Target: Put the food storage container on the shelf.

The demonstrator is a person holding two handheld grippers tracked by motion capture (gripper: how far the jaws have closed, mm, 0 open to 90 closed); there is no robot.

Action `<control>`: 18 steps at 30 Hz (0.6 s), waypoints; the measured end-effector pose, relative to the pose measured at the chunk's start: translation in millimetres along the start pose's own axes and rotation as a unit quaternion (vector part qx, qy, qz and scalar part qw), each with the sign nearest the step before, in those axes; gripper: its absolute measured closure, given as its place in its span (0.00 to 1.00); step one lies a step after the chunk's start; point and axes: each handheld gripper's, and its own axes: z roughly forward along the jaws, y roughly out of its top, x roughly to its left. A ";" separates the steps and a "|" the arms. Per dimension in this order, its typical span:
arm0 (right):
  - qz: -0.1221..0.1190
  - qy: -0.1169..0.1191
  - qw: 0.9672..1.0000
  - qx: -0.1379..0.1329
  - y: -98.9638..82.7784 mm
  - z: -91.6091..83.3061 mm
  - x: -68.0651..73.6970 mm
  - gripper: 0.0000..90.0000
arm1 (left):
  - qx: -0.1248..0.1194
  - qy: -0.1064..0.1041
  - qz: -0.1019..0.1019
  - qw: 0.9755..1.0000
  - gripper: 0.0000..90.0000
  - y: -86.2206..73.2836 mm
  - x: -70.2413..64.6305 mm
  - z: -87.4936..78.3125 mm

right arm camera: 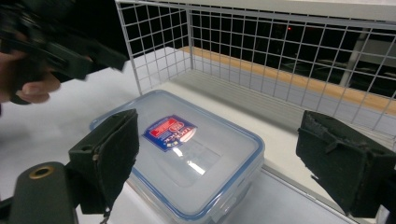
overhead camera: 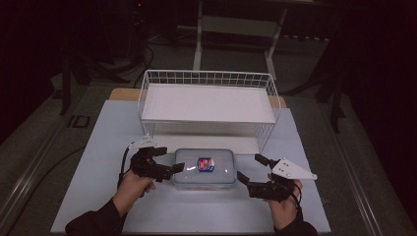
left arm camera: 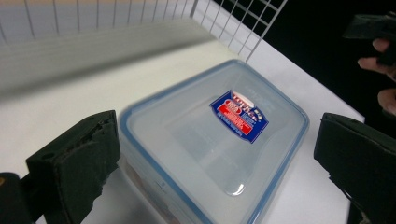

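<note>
A clear plastic food container (overhead camera: 204, 168) with a blue-rimmed lid and a red and blue sticker (overhead camera: 205, 163) lies flat on the white table top, in front of the wire shelf. My left gripper (overhead camera: 171, 160) is open at the container's left end. My right gripper (overhead camera: 251, 168) is open at its right end. In the left gripper view the container (left arm camera: 187, 144) lies between and beyond the spread jaws of the left gripper (left arm camera: 217, 140), untouched. The right gripper view shows the right gripper (right arm camera: 219, 149) spread wide around the container (right arm camera: 196, 168) without contact.
A white wire shelf (overhead camera: 206, 103) with a flat white top stands just behind the container, its mesh (right arm camera: 261, 46) close by. The white table top (overhead camera: 108, 147) has free room left and right. Dark floor and a stand lie beyond.
</note>
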 end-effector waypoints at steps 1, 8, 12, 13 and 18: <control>0.005 -0.001 1.000 0.001 0.0 0.1 -0.9 0.14 | 0.015 -0.001 -0.013 1.000 0.00 -0.5 3.6 3.4; 0.042 0.003 0.999 0.034 -5.8 9.6 -4.3 0.11 | 0.061 -0.023 -0.118 0.991 0.00 -13.5 29.3 18.7; 0.039 0.003 0.998 0.048 -7.5 13.5 -3.2 0.11 | 0.072 -0.047 -0.164 0.983 0.00 -19.2 41.9 22.1; 0.038 0.006 0.998 0.053 -7.8 15.1 -2.6 0.11 | 0.076 -0.048 -0.176 0.980 0.03 -20.3 44.6 22.8; 0.042 0.010 0.997 0.059 -9.2 18.6 -3.0 0.12 | 0.084 -0.074 -0.230 0.967 0.16 -27.0 59.7 25.3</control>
